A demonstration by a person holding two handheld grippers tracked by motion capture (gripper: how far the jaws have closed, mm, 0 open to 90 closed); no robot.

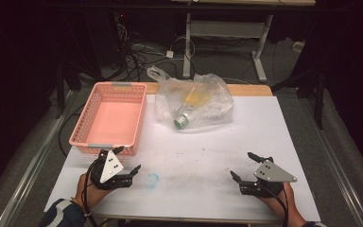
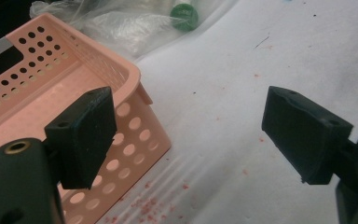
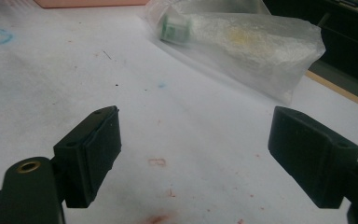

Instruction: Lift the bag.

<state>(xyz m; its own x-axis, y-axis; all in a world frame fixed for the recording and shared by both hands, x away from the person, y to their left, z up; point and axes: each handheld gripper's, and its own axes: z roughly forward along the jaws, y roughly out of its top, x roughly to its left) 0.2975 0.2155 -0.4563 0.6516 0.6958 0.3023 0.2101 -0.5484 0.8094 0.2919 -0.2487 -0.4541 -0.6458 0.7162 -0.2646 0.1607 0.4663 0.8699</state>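
A clear plastic bag (image 1: 194, 100) lies at the back middle of the white table (image 1: 208, 156); inside it a bottle with a green cap (image 1: 181, 123) and something yellow show. An empty pink perforated basket (image 1: 109, 118) stands at the left. My left gripper (image 1: 126, 160) rests near the front left, just in front of the basket's near corner (image 2: 135, 135), open with nothing between its jaws. My right gripper (image 1: 246, 165) sits at the front right, open and empty. The bag (image 3: 242, 42) and green cap (image 3: 173, 28) lie ahead of it; the cap (image 2: 184, 15) also lies beyond the left gripper.
A faint blue ring mark (image 1: 151, 179) is on the table between the grippers. Small red specks (image 2: 144, 205) dot the surface. Beyond the table are cables on the floor (image 1: 142, 56) and a desk frame (image 1: 227, 33). A wooden edge (image 1: 246, 89) borders the far side.
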